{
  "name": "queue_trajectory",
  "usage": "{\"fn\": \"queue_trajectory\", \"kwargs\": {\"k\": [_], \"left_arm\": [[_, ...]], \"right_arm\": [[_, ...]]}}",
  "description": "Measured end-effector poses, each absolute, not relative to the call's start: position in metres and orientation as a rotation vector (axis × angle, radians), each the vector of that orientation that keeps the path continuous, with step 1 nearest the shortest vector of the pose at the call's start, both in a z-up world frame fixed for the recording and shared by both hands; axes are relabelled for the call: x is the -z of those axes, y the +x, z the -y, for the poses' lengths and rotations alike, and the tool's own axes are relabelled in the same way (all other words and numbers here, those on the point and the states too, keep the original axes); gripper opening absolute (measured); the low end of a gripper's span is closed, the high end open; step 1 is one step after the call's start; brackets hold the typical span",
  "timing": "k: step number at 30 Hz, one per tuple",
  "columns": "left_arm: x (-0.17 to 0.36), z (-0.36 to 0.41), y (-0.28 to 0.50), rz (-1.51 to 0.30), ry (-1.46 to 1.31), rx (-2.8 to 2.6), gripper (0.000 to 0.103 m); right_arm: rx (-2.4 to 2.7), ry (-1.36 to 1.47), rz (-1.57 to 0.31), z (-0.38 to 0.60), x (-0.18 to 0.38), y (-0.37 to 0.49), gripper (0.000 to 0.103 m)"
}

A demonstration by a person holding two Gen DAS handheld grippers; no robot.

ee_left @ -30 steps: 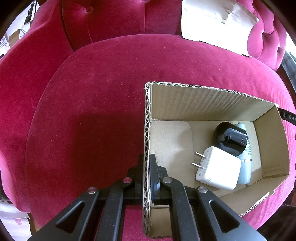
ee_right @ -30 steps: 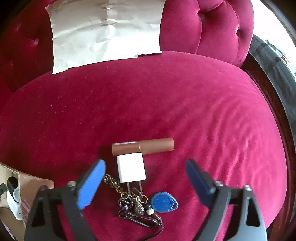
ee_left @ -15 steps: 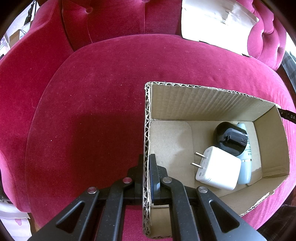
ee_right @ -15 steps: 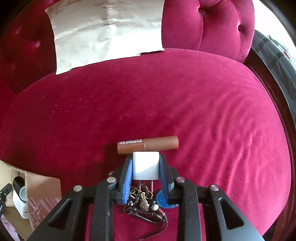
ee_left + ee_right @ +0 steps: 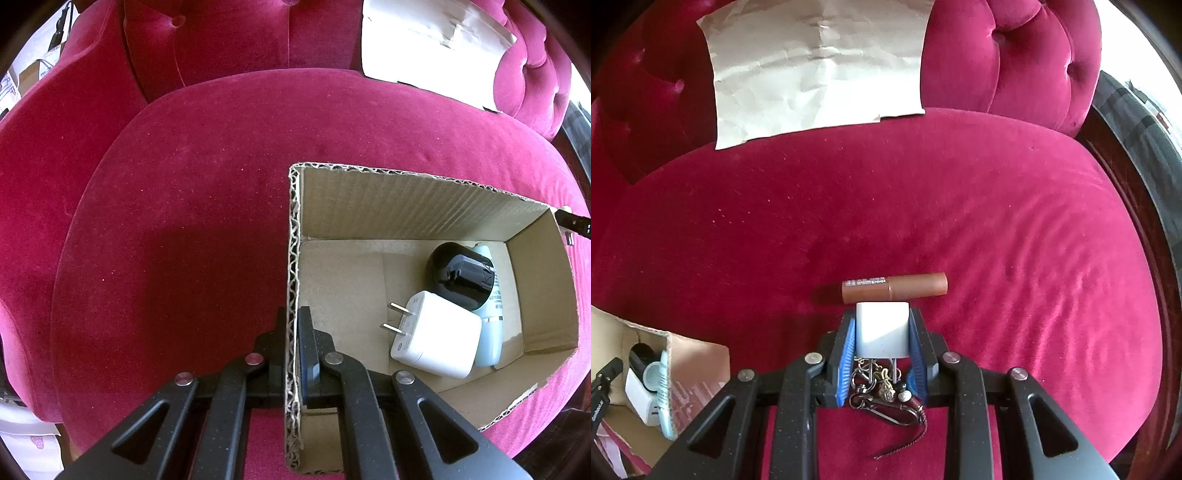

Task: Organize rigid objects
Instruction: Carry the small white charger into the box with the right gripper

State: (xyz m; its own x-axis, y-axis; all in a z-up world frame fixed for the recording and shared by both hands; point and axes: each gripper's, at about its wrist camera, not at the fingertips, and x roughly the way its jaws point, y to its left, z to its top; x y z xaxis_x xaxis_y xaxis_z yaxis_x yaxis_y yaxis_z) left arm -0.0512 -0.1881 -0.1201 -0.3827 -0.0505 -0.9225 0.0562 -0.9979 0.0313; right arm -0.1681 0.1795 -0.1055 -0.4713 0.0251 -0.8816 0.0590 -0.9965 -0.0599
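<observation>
In the right wrist view my right gripper is shut on a small white plug charger, its blue pads pressing both sides. Just beyond it lies a brown lipstick tube. A bunch of keys with a clip lies under the charger, between the fingers. In the left wrist view my left gripper is shut on the near left wall of an open cardboard box. Inside the box lie a bigger white charger, a black round device and a pale blue bottle.
Everything rests on a crimson velvet seat cushion with a tufted back. A crumpled sheet of paper leans on the backrest. The box shows at the lower left of the right wrist view. A dark wooden edge borders the right side.
My right gripper went from wide open to shut on the small white charger and shifted slightly forward over it. The left gripper and the box stayed still.
</observation>
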Motion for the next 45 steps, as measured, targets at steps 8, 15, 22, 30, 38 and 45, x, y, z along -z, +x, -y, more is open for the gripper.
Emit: {"fn": "queue_trajectory", "kwargs": {"k": [8, 15, 22, 30, 38, 45], "left_arm": [[0.12, 0.188, -0.051, -0.006, 1.707, 2.561, 0.004], [0.121, 0.184, -0.053, -0.007, 1.707, 2.56, 0.004], [0.121, 0.183, -0.053, -0.005, 1.707, 2.561, 0.004], [0.121, 0.184, -0.053, -0.004, 1.706, 2.56, 0.004], [0.12, 0.186, -0.053, -0.004, 1.705, 2.562, 0.004], [0.121, 0.188, -0.055, -0.002, 1.705, 2.562, 0.004]], "right_arm": [[2.699, 1.51, -0.154, -0.167, 0.081, -0.161, 0.028], [2.704, 1.41, -0.172, -0.152, 0.058, -0.149, 0.028], [2.688, 1.315, -0.204, -0.131, 0.041, -0.135, 0.028], [2.628, 1.241, -0.22, -0.103, 0.031, -0.119, 0.028], [2.553, 1.195, -0.254, -0.07, 0.03, -0.102, 0.028], [2.481, 1.177, -0.273, -0.043, 0.034, -0.091, 0.028]]}}
